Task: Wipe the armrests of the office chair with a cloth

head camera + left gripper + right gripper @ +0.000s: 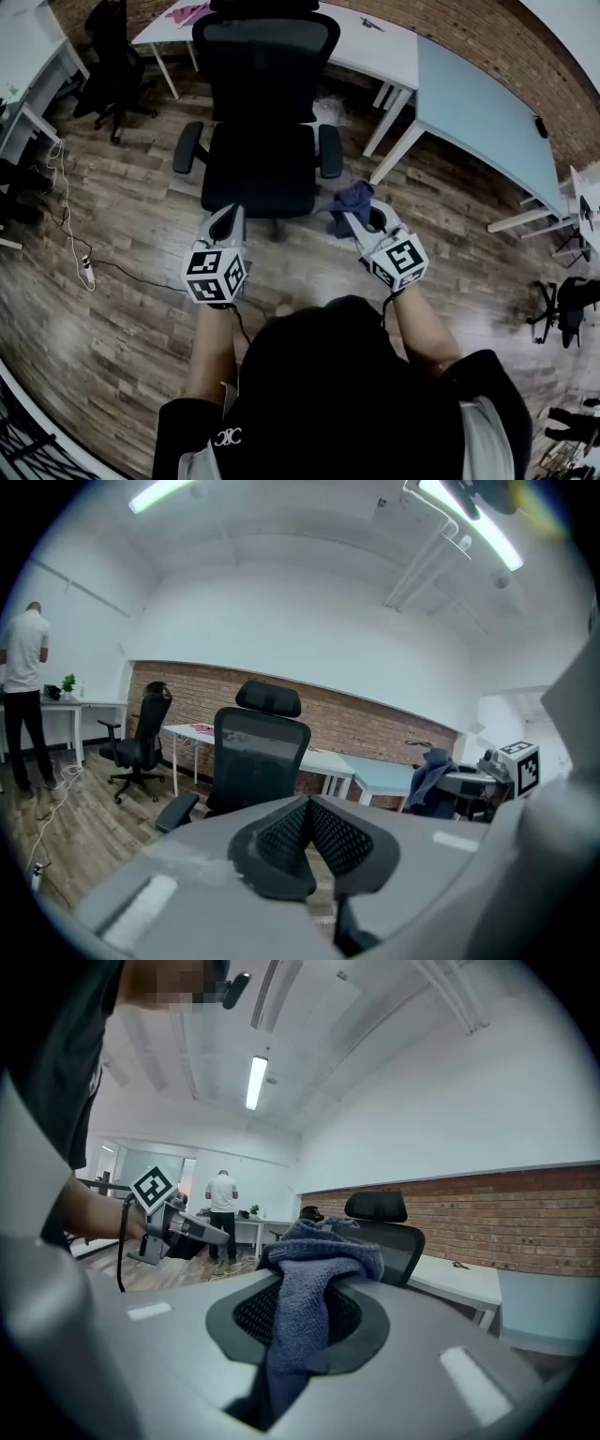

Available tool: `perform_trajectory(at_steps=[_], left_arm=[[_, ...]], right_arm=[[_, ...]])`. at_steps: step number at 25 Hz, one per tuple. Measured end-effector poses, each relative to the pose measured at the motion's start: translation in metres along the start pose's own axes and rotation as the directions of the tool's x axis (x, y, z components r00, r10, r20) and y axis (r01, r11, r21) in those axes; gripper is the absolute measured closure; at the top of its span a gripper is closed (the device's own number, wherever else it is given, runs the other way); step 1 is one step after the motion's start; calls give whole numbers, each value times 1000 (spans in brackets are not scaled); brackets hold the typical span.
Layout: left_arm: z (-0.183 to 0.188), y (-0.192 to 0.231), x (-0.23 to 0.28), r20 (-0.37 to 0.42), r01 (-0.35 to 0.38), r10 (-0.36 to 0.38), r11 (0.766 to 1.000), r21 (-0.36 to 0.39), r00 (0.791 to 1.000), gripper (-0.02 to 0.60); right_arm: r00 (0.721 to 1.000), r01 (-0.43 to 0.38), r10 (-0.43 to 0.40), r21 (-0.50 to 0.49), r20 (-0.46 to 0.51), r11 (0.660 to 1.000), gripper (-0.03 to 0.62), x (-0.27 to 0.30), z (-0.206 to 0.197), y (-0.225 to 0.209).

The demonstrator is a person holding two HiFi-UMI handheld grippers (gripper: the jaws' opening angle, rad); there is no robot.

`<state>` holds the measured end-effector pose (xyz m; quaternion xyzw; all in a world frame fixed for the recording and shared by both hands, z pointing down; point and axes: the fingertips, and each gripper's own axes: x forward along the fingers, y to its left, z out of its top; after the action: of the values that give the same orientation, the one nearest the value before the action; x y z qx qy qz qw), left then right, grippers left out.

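On a wood-plank floor (122, 309) before a brick wall (487, 37), I hold both tongs out toward the black office chair (261, 141), which faces me with its back to a white desk (375, 42). My right gripper (361, 220) is clenched on a blue-grey cloth (351, 204); the right gripper view shows the fabric pinched between the ribbed jaws and bunched above them. The cloth hangs in the air just off the seat's front corner, near the nearer armrest (330, 150) but apart from it. My left gripper (228, 217) grasps nothing, its jaws pressed together, and points at the front edge of the seat, short of the other armrest (187, 147). A second black chair (112, 56) stands well apart at the far left. The left gripper view shows a person (23, 682) standing at a desk near that chair.
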<state>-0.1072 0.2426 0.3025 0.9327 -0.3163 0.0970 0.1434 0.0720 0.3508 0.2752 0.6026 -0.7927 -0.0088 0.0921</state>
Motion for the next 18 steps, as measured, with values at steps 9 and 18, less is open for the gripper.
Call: perform_trajectory(at_steps=[9,18], left_arm=[[-20,-69,-49,2,-4,4,999,33,1000,577],[-90,-196,-133,-24,-41,42,998,42,999,577]], right_arm=[[996,-27,24,34,84,999,543,-93,8,42],[998,7,-15,117,65,993,543,-250,-40,69]])
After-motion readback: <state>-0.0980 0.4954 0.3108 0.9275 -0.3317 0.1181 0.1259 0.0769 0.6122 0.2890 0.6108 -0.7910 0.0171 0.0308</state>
